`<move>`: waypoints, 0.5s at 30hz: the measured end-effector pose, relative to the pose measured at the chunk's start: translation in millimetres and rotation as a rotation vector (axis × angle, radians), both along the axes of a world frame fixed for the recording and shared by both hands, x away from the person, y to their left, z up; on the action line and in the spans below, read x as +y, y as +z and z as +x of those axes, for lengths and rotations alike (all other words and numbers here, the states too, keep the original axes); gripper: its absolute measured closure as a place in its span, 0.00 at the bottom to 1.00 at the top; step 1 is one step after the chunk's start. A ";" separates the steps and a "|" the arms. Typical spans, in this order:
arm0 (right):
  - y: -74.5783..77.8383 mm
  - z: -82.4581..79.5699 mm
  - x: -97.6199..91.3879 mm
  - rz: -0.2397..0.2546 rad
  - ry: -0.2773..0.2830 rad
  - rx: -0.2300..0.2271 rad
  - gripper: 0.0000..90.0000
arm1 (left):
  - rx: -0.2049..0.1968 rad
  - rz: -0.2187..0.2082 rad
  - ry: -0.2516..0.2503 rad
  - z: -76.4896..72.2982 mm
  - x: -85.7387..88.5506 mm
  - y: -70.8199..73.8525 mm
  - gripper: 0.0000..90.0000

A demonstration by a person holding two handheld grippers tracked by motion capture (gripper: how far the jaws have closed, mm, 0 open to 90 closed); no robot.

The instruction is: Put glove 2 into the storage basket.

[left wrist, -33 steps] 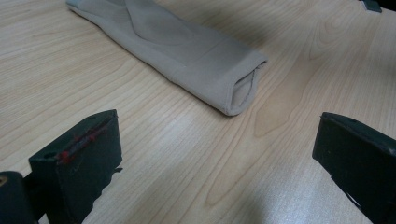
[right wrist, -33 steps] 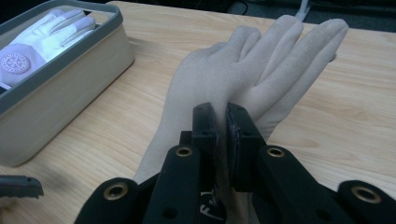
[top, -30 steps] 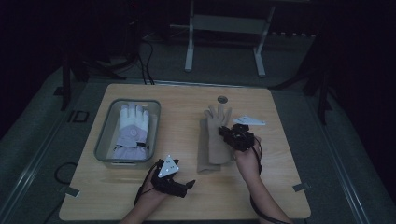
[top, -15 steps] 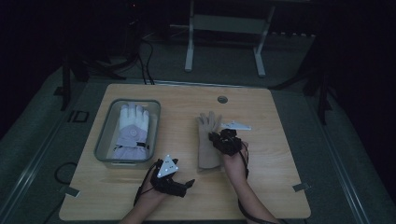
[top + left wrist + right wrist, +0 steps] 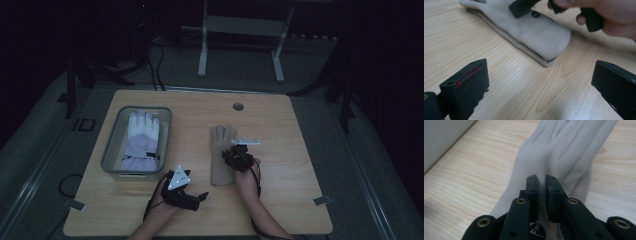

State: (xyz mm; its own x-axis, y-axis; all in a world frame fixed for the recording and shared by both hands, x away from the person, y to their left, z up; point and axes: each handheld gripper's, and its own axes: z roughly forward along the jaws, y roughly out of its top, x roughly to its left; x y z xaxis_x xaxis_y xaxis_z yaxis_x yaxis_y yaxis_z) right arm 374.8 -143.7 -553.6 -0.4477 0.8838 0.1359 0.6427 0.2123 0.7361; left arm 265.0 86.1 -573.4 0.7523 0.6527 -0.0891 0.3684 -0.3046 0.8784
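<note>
At the near edge of the wooden table (image 5: 300, 200) the person's forearms come in. The left gripper (image 5: 186, 192) rests low on the bare wood near the front, left of centre, its jaws spread wide with nothing between them; the left gripper view shows plain tabletop in the gap and the cuff end of the tan glove (image 5: 534, 32) just beyond.

A little farther and to the right, the right gripper (image 5: 239, 156) sits on the tan glove (image 5: 221, 157), which lies flat at the middle of the table, cuff toward the person and fingers pointing away. In the right gripper view its jaws stand close together with a fold of the glove's back pinched between them; they have just eased open slightly, with the fabric between them.

Left of the glove, well apart from it, a grey tray (image 5: 114, 145) holds a white and lilac glove (image 5: 141, 140), fingers also pointing away. Near the far edge a round cable hole (image 5: 238, 106) sits in the wood.

Beyond the table lie grey floor mats (image 5: 360, 150), loose cables (image 5: 157, 55) and the legs of a metal stand (image 5: 202, 50) in a dark room.
</note>
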 end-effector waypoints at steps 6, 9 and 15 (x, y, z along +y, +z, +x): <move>5.3 0.2 -3.3 0.028 0.021 0.004 0.78 | -0.032 -0.022 -0.016 -0.8 0.2 1.8 0.02; 12.1 -0.4 -7.4 0.035 0.067 -0.020 0.62 | -0.053 -0.031 -0.017 -1.9 0.5 3.8 0.02; 28.6 -0.7 -21.3 0.038 0.135 -0.013 0.28 | -0.055 -0.044 -0.018 -1.9 0.2 5.4 0.02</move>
